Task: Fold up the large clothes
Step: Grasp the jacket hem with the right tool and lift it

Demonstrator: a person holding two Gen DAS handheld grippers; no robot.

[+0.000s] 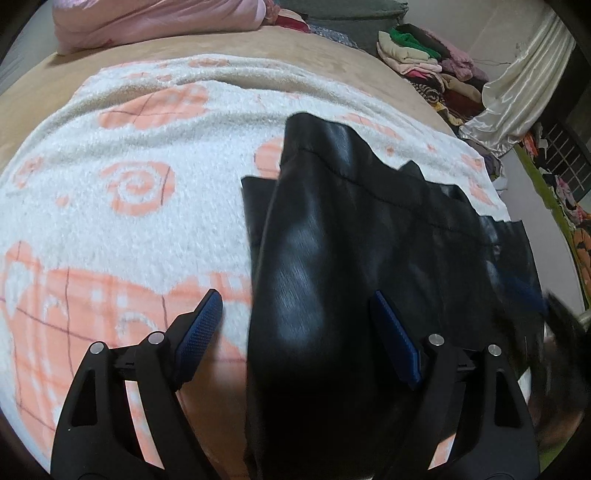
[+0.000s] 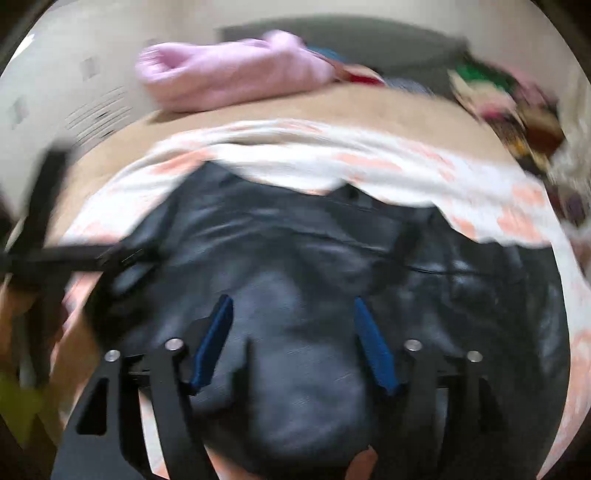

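A shiny black leather-like garment (image 1: 332,251) lies on a white and peach patterned blanket (image 1: 122,184) on the bed. In the left wrist view my left gripper (image 1: 295,306) is open, its jaws wide apart, over the garment's left edge near its near end. In the right wrist view, which is motion-blurred, my right gripper (image 2: 293,314) is open above the middle of the garment (image 2: 303,266). The left gripper shows there as a dark blurred shape at the left (image 2: 122,254). Neither gripper holds cloth.
A pink bundle (image 1: 159,22) lies at the bed's far edge. A pile of folded clothes (image 1: 424,62) sits at the far right. A cream satin cloth (image 1: 517,88) hangs to the right, beyond the bed. The tan bedsheet (image 1: 258,48) surrounds the blanket.
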